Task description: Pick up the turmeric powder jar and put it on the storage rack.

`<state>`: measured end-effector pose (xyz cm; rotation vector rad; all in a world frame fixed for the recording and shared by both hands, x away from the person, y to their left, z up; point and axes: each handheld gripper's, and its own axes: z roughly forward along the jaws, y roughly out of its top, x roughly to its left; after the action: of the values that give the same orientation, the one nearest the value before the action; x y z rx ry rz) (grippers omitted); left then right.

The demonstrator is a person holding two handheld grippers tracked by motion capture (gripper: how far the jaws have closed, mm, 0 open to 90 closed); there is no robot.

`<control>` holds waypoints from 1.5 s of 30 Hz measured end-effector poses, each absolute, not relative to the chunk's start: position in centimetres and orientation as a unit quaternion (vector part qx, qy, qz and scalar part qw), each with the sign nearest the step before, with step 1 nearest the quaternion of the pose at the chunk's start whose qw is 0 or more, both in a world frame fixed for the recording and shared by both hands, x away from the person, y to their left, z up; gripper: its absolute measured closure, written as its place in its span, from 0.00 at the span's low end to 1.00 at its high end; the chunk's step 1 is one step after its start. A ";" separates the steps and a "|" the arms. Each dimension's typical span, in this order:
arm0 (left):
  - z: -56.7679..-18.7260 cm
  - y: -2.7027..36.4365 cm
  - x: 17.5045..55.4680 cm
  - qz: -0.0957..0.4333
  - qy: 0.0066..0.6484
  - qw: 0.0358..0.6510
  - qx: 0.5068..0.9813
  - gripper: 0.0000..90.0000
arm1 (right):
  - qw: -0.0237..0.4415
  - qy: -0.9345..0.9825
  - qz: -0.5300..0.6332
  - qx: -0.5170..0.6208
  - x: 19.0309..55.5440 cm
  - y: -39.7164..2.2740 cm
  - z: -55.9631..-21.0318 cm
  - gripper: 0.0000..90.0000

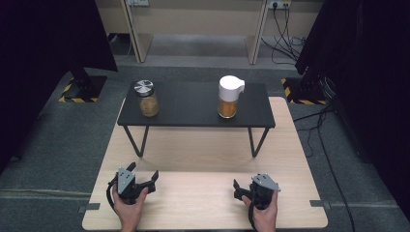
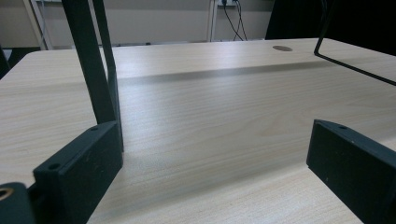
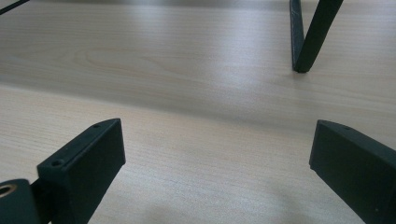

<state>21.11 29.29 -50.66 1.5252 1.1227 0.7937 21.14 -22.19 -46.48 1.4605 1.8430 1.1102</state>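
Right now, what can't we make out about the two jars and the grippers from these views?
- Jar with white lid, high view: too small to identify its orange contents.
- Jar with metal lid, high view: brownish contents blurred, not identifiable.
- Right gripper, high view: jaw tips small and dark; its own view shows the jaws apart with nothing between.
- Left gripper, left gripper view: the frame's bottom and right edges cut off the jaws.

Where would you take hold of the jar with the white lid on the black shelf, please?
Probably grip the white-lidded jar across its amber glass body just below the lid, coming level from the front with the right gripper. It stands upright near the black shelf's front edge; the lid looks wider.
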 end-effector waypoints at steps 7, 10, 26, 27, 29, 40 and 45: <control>-50.7 29.3 21.1 0.331 0.468 0.517 0.636 0.03 | 0.265 0.683 0.411 0.543 21.2 -22.2 -46.4 0.04; -50.7 29.3 21.1 0.331 0.468 0.518 0.635 0.03 | 0.263 0.682 0.410 0.545 21.3 -22.3 -46.4 0.04; -50.7 29.3 21.1 0.330 0.468 0.518 0.636 0.03 | 0.263 0.683 0.409 0.546 21.3 -22.2 -46.4 0.04; -50.7 29.4 21.1 0.330 0.468 0.518 0.636 0.03 | 0.263 0.683 0.409 0.546 21.3 -22.2 -46.4 0.04; -50.7 29.4 21.1 0.330 0.468 0.518 0.635 0.03 | 0.263 0.683 0.409 0.545 21.3 -22.2 -46.4 0.04; -50.7 29.4 21.1 0.330 0.468 0.519 0.635 0.03 | 0.262 0.682 0.410 0.546 21.3 -22.3 -46.4 0.04; -50.7 29.4 21.1 0.329 0.468 0.519 0.635 0.03 | 0.262 0.682 0.409 0.546 21.3 -22.3 -46.4 0.04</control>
<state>21.12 29.40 -50.65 1.5238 1.1236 0.7895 21.34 -22.27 -46.38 1.4779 1.8468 1.1079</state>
